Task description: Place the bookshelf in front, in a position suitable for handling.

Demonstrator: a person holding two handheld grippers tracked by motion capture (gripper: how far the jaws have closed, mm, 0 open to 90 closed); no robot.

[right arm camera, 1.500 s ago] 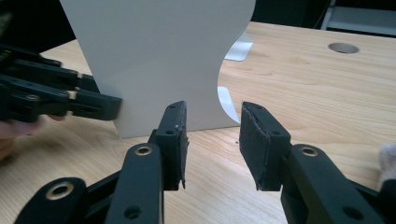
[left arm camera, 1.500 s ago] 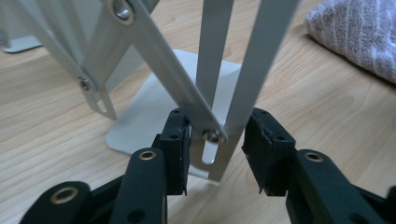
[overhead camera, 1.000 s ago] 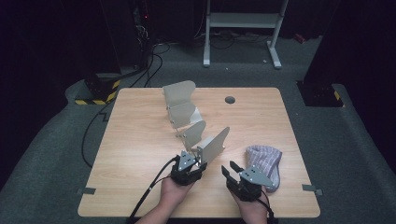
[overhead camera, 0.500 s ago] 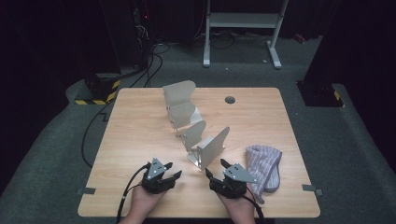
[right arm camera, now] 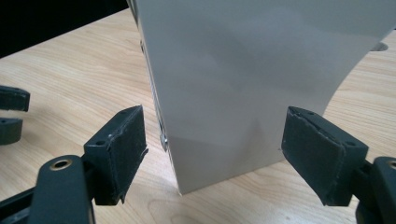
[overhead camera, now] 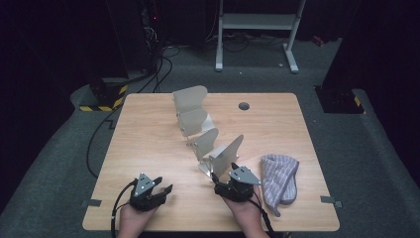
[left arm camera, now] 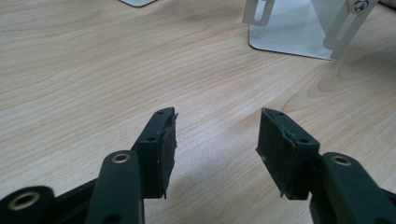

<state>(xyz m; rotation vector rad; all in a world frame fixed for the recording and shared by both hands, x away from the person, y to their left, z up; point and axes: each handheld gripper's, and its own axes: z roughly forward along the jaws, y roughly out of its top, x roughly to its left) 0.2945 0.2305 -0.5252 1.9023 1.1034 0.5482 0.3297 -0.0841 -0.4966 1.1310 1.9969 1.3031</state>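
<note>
One metal rack (overhead camera: 208, 134) of four upright pale plates stands on the table (overhead camera: 148, 134), running from the far middle toward the near right; the near plate (right arm camera: 252, 84) rises just in front of the right gripper (overhead camera: 236, 182). One striped grey cloth (overhead camera: 278, 177) lies near the right edge, just right of that gripper and apart from the rack. There are two grippers, each in a hand at the near edge.

The right gripper's jaws have just been opening and now stand spread wide; in the right gripper view the near plate stands beyond and between the two pads (right arm camera: 122, 149), with neither pad pressing on it. The left gripper (overhead camera: 148, 191) sits near the left of the near edge, well apart from the rack. Its jaws are spread too, with bare wood between them, and in the left gripper view the foot of a plate (left arm camera: 299, 32) shows farther off.

The table is light wood grain with one round dark hole (overhead camera: 243, 105) near its far edge and two bits of grey tape at its near corners. It stands on grey carpet in a dark room. One white stand (overhead camera: 257, 29) is at the far side, black cables (overhead camera: 148, 74) trail on the floor at far left, and one yellow-and-black striped strip (overhead camera: 101, 101) lies by the far left corner. I can read no writing or label anywhere.
</note>
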